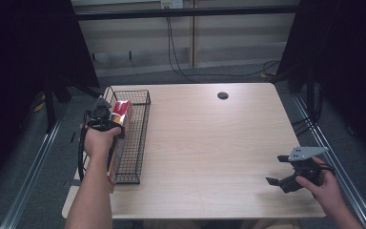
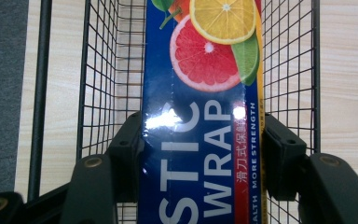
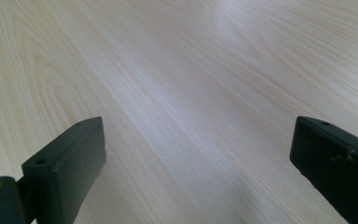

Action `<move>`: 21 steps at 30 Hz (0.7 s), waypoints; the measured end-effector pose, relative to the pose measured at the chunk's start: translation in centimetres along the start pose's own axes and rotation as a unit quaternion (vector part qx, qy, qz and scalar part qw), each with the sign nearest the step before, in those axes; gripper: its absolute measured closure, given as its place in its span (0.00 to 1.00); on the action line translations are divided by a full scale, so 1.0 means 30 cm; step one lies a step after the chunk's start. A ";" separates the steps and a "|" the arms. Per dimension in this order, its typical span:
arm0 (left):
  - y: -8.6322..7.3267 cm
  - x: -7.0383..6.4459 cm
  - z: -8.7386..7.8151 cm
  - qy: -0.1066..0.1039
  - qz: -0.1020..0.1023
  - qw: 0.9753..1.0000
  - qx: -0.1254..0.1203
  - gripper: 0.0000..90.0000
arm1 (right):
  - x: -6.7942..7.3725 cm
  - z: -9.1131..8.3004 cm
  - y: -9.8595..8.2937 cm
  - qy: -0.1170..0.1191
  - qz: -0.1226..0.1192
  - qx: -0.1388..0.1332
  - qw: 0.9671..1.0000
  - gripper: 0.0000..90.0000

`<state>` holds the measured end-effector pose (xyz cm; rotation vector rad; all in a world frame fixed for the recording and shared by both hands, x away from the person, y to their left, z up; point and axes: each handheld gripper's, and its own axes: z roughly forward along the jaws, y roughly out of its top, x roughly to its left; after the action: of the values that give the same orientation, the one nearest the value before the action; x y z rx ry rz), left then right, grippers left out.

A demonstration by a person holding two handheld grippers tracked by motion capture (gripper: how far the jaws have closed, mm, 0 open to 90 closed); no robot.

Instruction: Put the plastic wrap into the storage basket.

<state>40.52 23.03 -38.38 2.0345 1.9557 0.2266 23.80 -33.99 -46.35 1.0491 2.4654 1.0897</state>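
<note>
Currently, work in hand: the long blue plastic-wrap carton printed with citrus slices (image 2: 200,116) is being handled at the black wire-mesh basket (image 1: 140,143) on the left side of the pale wooden table (image 1: 209,143).
Left gripper (image 1: 106,120): clamped on the carton, one black jaw pressed to each long side, as the left gripper view shows.
Carton position: over the basket's left half, lengthwise along it; mesh shows on both sides and beneath. Whether it rests on the basket floor or hangs just above cannot be told.
Right gripper (image 1: 286,172): jaws spread wide, holding nothing, low over bare wood near the table's near right corner.
Progress: by my reading, the carton is either almost stowed or just being lifted; the grip is firm, so release or clearing the rim is what remains.
Basket edges: narrow fit; the wire walls stand close to both jaws, so sideways room is small, while lengthwise room toward the far end is generous.
Table edges: the basket sits just beside the left edge, its near end close to the near edge.
Open room: the whole middle and right of the tabletop is bare apart from a small dark grommet hole (image 1: 223,95) near the far edge.
</note>
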 end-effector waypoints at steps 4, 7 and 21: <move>0.001 0.002 0.006 0.002 0.004 1.000 0.003 0.48 | 0.001 0.001 0.001 0.001 0.000 -0.001 1.000 0.04; 0.000 0.000 0.013 0.003 0.004 1.000 0.005 0.48 | 0.002 0.001 0.000 0.001 -0.001 0.000 1.000 0.04; 0.000 -0.005 0.028 0.002 -0.011 1.000 0.013 0.47 | -0.001 0.001 -0.001 0.000 -0.001 -0.003 1.000 0.04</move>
<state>40.78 22.80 -39.15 2.0302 1.9921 0.2020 23.82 -34.02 -46.39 1.0450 2.4604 1.0958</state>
